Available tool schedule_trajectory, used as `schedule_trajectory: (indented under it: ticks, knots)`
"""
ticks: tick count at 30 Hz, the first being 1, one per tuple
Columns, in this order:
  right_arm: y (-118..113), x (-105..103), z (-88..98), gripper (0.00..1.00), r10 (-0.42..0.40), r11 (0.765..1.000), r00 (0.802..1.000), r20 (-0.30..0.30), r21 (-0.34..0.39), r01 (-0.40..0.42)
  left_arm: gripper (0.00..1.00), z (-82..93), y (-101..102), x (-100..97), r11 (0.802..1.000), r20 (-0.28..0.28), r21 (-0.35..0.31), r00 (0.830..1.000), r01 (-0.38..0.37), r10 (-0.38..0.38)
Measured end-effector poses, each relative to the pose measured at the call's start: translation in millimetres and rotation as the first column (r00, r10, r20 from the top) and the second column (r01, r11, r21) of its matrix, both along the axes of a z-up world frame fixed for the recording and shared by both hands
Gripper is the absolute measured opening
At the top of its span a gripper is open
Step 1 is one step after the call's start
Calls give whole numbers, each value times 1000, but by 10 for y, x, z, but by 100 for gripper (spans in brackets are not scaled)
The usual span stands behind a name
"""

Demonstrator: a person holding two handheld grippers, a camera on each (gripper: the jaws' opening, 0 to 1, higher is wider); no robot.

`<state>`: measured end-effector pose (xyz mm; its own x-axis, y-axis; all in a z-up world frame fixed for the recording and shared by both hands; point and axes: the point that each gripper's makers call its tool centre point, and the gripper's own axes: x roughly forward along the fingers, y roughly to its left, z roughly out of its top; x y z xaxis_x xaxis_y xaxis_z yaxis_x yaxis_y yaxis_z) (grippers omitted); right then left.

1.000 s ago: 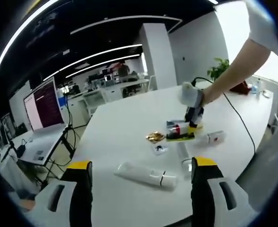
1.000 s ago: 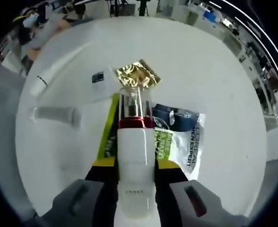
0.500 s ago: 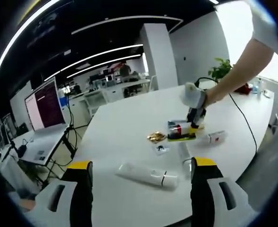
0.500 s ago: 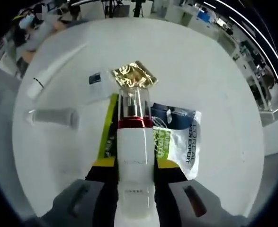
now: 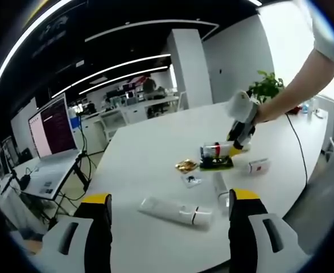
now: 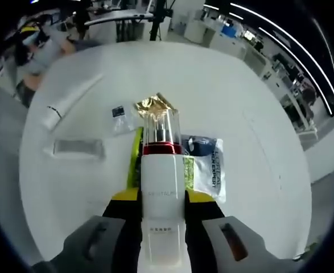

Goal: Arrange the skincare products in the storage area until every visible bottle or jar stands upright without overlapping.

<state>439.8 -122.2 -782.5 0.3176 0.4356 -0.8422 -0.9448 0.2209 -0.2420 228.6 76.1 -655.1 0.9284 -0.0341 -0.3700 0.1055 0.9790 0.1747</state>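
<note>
My right gripper [image 6: 162,196] is shut on a white pump bottle [image 6: 161,170] with a red band and a clear cap, held in the air above a pile of sachets [image 6: 203,170]. In the left gripper view the same bottle [image 5: 217,150] lies roughly level in that gripper [image 5: 236,145], just over the green and dark sachets [image 5: 215,163]. A long white tube [image 5: 177,210] lies flat on the white table [image 5: 144,148] ahead of my left gripper [image 5: 170,199], which stands open and holds nothing. A translucent tube [image 5: 219,185] lies flat beside it. A small white box with a red mark [image 5: 258,166] rests to the right.
A gold sachet [image 6: 152,105] and a small clear sachet [image 6: 119,112] lie beyond the bottle's cap. The white tube [image 6: 73,101] and the translucent tube [image 6: 78,148] lie to the left there. A laptop [image 5: 53,128] sits on a desk at far left. A black cable [image 5: 295,153] crosses the table's right side.
My right gripper has risen with the bottle, so the table looks farther off in its view. In the left gripper view the hand moved up and right. The left gripper stayed put.
</note>
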Motion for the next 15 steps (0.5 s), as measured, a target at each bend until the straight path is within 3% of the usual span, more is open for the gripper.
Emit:
schedule_trajectory:
  ticks: [15]
  knots:
    - [97,-335,488,27,-78,977,997,16,201,73,79,23,-106,-3,998,2,-45,999,48,-48]
